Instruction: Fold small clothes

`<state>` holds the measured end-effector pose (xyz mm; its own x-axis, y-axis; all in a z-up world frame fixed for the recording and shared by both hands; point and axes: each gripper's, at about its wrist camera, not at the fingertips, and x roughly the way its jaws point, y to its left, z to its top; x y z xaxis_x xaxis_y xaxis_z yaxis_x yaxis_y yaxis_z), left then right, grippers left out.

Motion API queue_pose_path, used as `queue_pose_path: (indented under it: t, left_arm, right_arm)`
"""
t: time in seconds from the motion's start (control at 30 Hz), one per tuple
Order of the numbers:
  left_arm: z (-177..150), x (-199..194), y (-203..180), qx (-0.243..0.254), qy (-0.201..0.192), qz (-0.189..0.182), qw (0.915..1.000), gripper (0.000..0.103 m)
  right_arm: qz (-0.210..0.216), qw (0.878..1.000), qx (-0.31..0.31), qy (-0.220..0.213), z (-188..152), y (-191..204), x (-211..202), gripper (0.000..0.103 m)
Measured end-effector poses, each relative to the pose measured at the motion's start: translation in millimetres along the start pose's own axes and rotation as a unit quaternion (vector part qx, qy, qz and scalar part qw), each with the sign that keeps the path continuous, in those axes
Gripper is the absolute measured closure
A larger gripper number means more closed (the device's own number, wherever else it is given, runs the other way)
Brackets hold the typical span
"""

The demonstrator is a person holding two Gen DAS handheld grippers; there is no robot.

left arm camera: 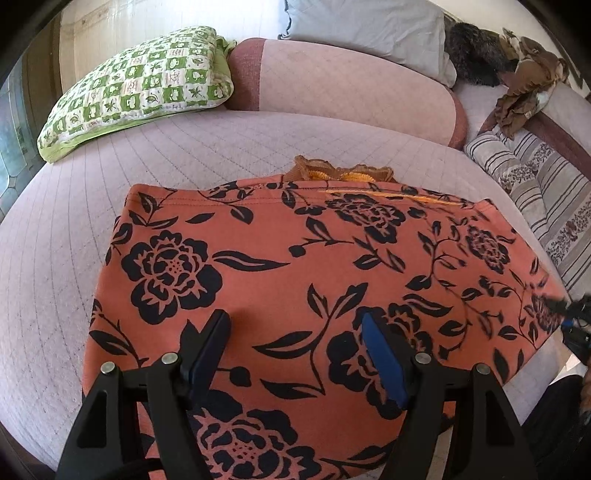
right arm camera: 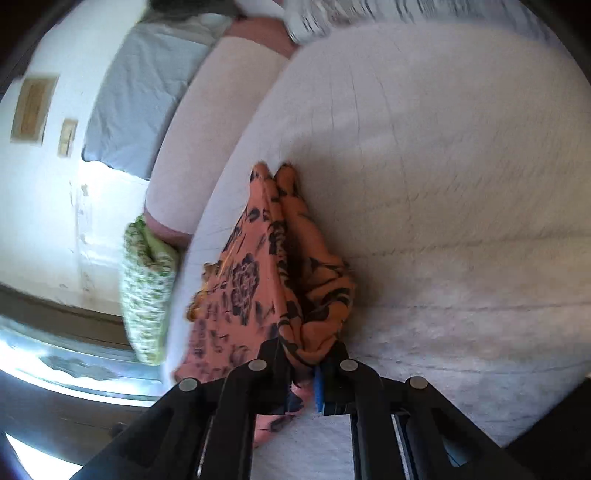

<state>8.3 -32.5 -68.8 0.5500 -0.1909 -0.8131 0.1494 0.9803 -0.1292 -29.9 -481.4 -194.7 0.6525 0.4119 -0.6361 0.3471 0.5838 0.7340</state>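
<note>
An orange garment with black flowers (left arm camera: pixel 303 266) lies folded and flat on the pale quilted bed (left arm camera: pixel 74 236). A brown and yellow trim (left arm camera: pixel 343 171) pokes out at its far edge. My left gripper (left arm camera: pixel 295 321) is open just above the garment's near part, holding nothing. My right gripper (right arm camera: pixel 306 354) is shut on a bunched corner of the same garment (right arm camera: pixel 273 258), which hangs in folds from the jaws. The right gripper shows blurred at the garment's right corner in the left wrist view (left arm camera: pixel 576 314).
A green checked pillow (left arm camera: pixel 144 85) lies at the far left of the bed, a pink bolster (left arm camera: pixel 351 88) and a grey-blue pillow (left arm camera: pixel 369 29) at the back. A striped cushion (left arm camera: pixel 535 192) and brown clothes (left arm camera: pixel 528 81) lie at the right.
</note>
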Motion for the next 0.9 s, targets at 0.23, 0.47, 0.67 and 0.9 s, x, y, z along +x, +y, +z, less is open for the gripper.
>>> queue_pose_path:
  t: [0.23,0.47,0.67,0.9]
  left_arm:
    - [8.2,-1.1,-2.0,-0.006,0.0,-0.002,1.0,0.028]
    - [12.7,-6.1,-1.4,-0.023,-0.015,-0.007,0.9996,0.028]
    - [21.3,0.4,-8.2,-0.029,-0.012,0.003,0.9995,0.028]
    - [28.2,30.0,-16.1,-0.019,0.019,0.035,0.999,0.026]
  right_arm:
    - [0.02,0.999,-0.001,-0.029,8.7,2.2,-16.3,0.007]
    - [0.077,0.993,0.09,-0.004,-14.7,-17.7,-16.3,0.007]
    - [0.081,0.994,0.072,0.002,-15.4,-4.5,13.3,0.008]
    - [0.041,0.999,0.02,-0.029,-0.6,15.6,31.4,0.015]
